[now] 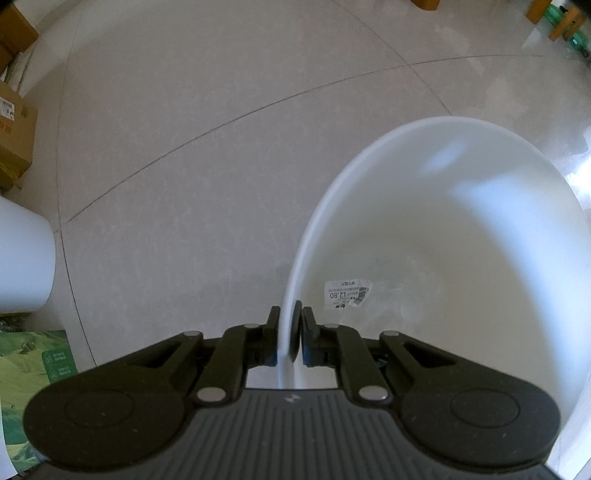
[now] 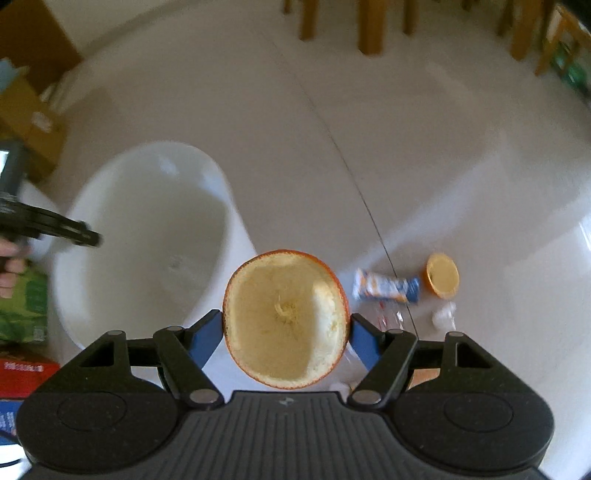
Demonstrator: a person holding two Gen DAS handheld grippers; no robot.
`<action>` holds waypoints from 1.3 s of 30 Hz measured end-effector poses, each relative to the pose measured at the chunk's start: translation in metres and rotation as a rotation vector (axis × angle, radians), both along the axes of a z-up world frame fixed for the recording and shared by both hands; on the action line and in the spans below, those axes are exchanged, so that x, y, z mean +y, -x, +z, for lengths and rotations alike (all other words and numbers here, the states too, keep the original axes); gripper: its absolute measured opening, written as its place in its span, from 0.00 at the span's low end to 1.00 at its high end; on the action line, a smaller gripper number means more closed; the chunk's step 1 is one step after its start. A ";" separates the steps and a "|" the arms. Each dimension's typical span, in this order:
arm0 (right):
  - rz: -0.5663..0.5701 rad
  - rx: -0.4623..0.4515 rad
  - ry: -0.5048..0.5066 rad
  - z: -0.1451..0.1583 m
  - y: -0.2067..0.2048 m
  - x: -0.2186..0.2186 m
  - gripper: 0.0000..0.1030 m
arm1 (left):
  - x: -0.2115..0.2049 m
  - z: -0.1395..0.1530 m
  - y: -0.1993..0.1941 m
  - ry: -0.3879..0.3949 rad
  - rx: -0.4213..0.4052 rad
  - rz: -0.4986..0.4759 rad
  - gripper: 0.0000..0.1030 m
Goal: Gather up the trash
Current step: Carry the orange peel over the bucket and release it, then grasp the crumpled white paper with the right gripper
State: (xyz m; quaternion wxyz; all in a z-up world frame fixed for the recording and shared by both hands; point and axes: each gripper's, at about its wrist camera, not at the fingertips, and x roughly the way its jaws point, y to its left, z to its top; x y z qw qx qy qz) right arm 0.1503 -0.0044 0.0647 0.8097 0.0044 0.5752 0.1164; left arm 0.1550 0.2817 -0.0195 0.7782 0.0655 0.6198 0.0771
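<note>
My left gripper point(image 1: 290, 325) is shut on the rim of a white plastic bin point(image 1: 461, 177), held over the tiled floor. Inside the bin lies a clear wrapper with a white price label point(image 1: 347, 293). My right gripper point(image 2: 286, 325) is shut on a hollow orange peel half point(image 2: 286, 319), pith side facing the camera, high above the floor. In the right wrist view the bin point(image 2: 147, 236) stands to the left, with the left gripper point(image 2: 79, 232) on its rim. On the floor to the right lie another orange peel half point(image 2: 442, 275), a blue snack wrapper point(image 2: 386, 287) and crumpled white paper point(image 2: 445, 314).
Cardboard boxes point(image 1: 14, 136) line the left wall. A white container point(image 1: 22, 254) and a green printed box point(image 1: 33, 369) sit at the left. Wooden furniture legs point(image 2: 371, 26) stand at the far side. A red box point(image 2: 22, 376) lies near the bin.
</note>
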 end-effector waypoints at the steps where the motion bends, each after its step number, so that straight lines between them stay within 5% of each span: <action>1: 0.020 -0.012 -0.007 0.006 -0.002 0.006 0.76 | 0.000 0.000 0.001 0.000 0.000 0.000 0.08; 10: 0.172 -0.053 -0.119 0.026 -0.011 0.071 0.78 | -0.002 0.000 0.004 -0.005 0.001 -0.007 0.08; 17: 0.224 -0.111 -0.194 0.029 -0.009 0.076 0.98 | -0.004 0.000 0.003 -0.009 0.007 -0.009 0.08; 29: 0.160 -0.165 -0.052 0.023 -0.007 0.019 1.00 | -0.005 0.000 0.003 -0.011 0.007 -0.009 0.08; 39: 0.167 -0.166 0.031 -0.023 0.011 -0.023 1.00 | -0.005 0.000 0.004 -0.015 0.003 -0.012 0.08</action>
